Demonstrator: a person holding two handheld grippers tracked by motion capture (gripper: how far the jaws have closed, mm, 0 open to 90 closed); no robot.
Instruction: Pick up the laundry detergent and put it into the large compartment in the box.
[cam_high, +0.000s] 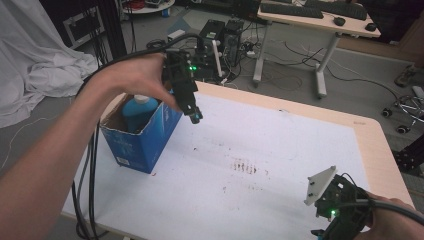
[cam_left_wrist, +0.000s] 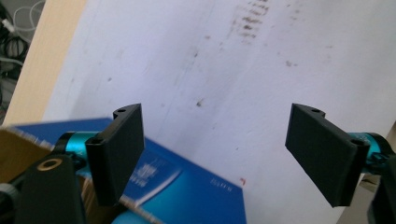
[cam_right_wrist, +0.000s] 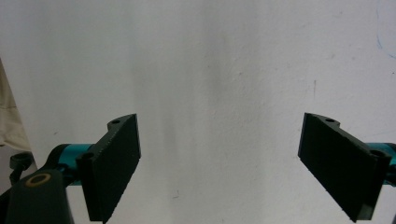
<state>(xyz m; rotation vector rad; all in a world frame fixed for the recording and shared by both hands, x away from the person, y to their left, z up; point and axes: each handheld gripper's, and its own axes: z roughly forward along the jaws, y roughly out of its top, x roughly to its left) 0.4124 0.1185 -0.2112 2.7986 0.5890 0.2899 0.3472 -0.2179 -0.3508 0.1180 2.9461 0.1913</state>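
A blue cardboard box (cam_high: 145, 137) stands open at the table's left side, and a blue bottle with a white cap (cam_high: 139, 108) sits inside it. My left gripper (cam_high: 196, 116) hangs just above the box's right rim, held by a hand, pointing down at the white table cover. In the left gripper view the gripper (cam_left_wrist: 215, 149) is open with nothing between its jaws, and the box's blue wall (cam_left_wrist: 205, 191) lies below them. My right gripper (cam_high: 330, 220) is low at the table's near right corner. In the right gripper view it (cam_right_wrist: 219, 163) stands open over bare white cover.
The white table cover (cam_high: 280, 150) carries a patch of brown stains (cam_high: 245, 166) near the middle. The wooden table edge (cam_high: 380, 145) runs along the right. Behind the table are a desk (cam_high: 320, 25), computer towers (cam_high: 220, 37), floor cables and a white sheet (cam_high: 35, 55) at the left.
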